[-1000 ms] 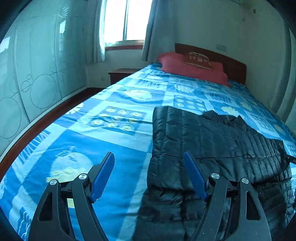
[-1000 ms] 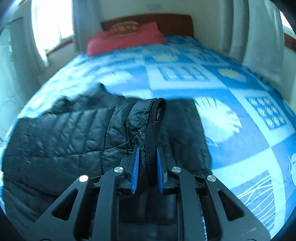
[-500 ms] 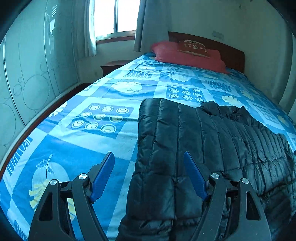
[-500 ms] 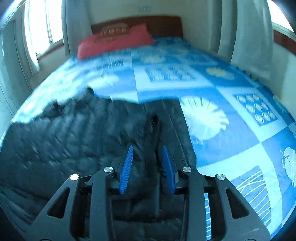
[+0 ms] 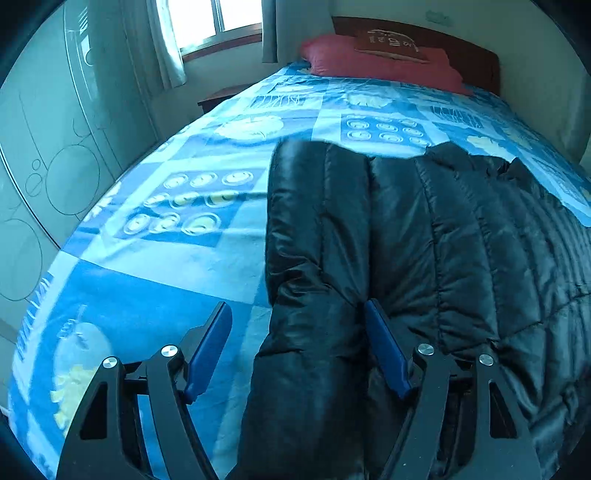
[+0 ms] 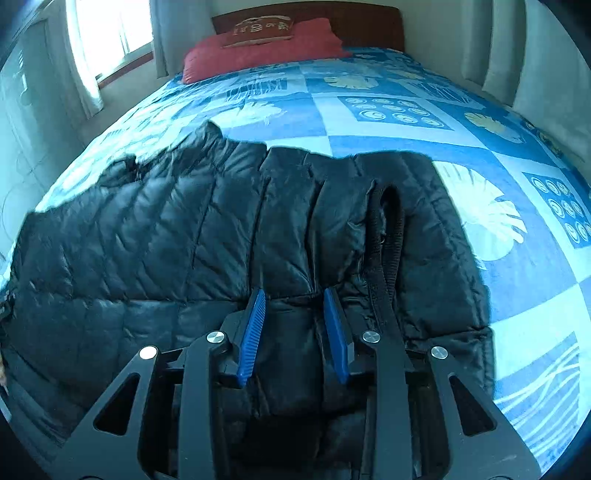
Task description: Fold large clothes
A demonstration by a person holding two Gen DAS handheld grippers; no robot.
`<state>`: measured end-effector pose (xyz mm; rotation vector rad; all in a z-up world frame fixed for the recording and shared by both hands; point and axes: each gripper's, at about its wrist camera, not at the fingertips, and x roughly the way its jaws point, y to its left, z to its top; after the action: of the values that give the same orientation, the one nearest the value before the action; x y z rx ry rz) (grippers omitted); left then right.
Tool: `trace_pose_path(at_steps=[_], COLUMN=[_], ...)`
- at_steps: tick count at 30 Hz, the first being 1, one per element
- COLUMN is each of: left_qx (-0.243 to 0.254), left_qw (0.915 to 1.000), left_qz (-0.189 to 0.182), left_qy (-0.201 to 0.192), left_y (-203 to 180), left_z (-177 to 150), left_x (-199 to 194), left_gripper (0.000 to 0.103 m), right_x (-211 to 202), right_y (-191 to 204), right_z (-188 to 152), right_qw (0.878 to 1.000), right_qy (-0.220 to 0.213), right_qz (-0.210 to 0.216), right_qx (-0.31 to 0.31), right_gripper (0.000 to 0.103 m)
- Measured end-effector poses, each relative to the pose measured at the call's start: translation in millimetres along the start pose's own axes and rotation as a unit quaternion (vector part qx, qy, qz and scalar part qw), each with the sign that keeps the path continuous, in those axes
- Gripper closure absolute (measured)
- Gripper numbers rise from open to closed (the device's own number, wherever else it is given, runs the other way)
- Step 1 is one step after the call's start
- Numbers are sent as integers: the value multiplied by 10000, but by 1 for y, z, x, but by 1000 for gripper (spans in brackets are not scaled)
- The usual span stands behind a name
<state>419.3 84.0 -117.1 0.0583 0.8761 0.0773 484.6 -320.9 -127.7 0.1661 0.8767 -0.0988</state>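
A large black quilted puffer jacket [image 5: 424, 236] lies spread on the blue patterned bed [image 5: 177, 258]; it also shows in the right wrist view [image 6: 184, 236]. My left gripper [image 5: 299, 325] is open, low over the jacket's left edge, which lies between its blue fingers. My right gripper [image 6: 293, 306] is open and empty, just above the jacket's right part. The jacket's dark ribbed edge [image 6: 384, 236] lies folded over to the right of it.
Red pillows [image 5: 376, 61] and a wooden headboard [image 6: 306, 14] are at the far end. A wardrobe [image 5: 40, 155] stands left of the bed, with a window [image 5: 210, 18] and a bedside table [image 5: 221, 98] beyond. Curtains [image 6: 498, 44] hang on the right.
My right gripper has opened and let go of the jacket's ribbed edge, which now lies on the jacket. My left gripper has moved right over the jacket's left edge, staying open.
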Motion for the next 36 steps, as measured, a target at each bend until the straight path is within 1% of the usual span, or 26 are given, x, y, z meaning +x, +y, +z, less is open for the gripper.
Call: trace_pose_path(at_steps=[2, 3, 5, 6, 7, 9, 10, 11, 12, 13, 14, 15, 17, 19, 20, 21, 23, 24, 25, 28, 30, 32, 34, 35, 36], left_qx=[-67, -194, -343, -413, -419, -376, -310, -214, -176, -228, -268, -249, -250, -416, -466, -474, -455, -394, -314, -173, -2, -16, -105, -146, -181], left_qw=[9998, 9989, 9967, 9948, 9946, 9964, 9983, 9994, 9997, 9997, 9996, 9996, 9994, 9979, 9968, 9952, 9926, 9922, 9932, 9966, 9976, 9977, 9971, 9967, 9963], left_qz=[-12, -76, -250, -379, -402, -308, -129, 116, 144, 51, 50, 139, 211, 11, -136, -365, -720, -841, -854, -736, -572, -546, -630, -672, -660], left_qy=[-160, -412, -696, -848, -863, -692, -470, -229, -14, 34, 12, -42, -134, -487, -640, -772, -861, -834, -732, -341, -379, -409, -408, -436, -529], left_y=[3, 6, 6, 4, 1, -5, -8, -10, -11, -10, -8, -9, -11, -17, -22, -32, -50, -60, -69, -87, -94, -94, -86, -80, -72], left_z=[6, 13, 26, 35, 41, 51, 52, 51, 46, 43, 42, 44, 45, 46, 47, 49, 53, 54, 53, 47, 41, 41, 41, 39, 34], left_x=[-16, -29, -37, -36, -31, -10, 11, 31, 48, 53, 51, 43, 28, 2, -7, -16, -18, -14, -7, 22, 32, 27, 14, 2, -10], left_gripper=[31, 31, 31, 30, 30, 30, 30, 30, 29, 28, 29, 29, 30, 30, 30, 30, 30, 30, 30, 30, 27, 27, 27, 27, 27], right_x=[-10, -9, 0, 7, 14, 34, 46, 53, 55, 54, 49, 43, 30, 15, 14, 14, 19, 23, 29, 52, 57, 46, 28, 21, 8], right_y=[7, 10, 15, 16, 17, 18, 16, 13, 13, 15, 18, 22, 31, 49, 55, 69, 88, 93, 100, 106, 107, 107, 98, 93, 83], right_z=[11, 17, 28, 34, 38, 41, 39, 37, 35, 35, 36, 37, 37, 39, 40, 41, 39, 39, 37, 27, 22, 25, 21, 18, 11], right_qw=[9996, 9994, 9991, 9991, 9992, 9999, 10000, 10000, 10000, 10000, 10000, 9998, 9989, 9975, 9972, 9968, 9961, 9959, 9958, 9965, 9959, 9962, 9964, 9964, 9965], right_qy=[-264, -325, -347, -357, -340, -135, 9, 55, 15, 13, -22, -99, -348, -636, -662, -634, -525, -486, -441, -247, -301, -313, -347, -392, -449], right_qz=[54, 103, 244, 245, 210, 19, -22, 21, 48, 13, -72, -165, -251, -39, 69, 299, 537, 552, 531, 345, 315, 350, 393, 358, 208], right_qx=[-71, -74, -6, 35, 64, 49, 51, 70, 68, 34, -10, -62, -209, -320, -336, -382, -472, -522, -598, -722, -792, -735, -667, -667, -671], right_gripper=[70, 69, 63, 61, 60, 55, 53, 52, 51, 51, 51, 51, 53, 53, 53, 53, 53, 53, 53, 51, 50, 51, 51, 51, 50])
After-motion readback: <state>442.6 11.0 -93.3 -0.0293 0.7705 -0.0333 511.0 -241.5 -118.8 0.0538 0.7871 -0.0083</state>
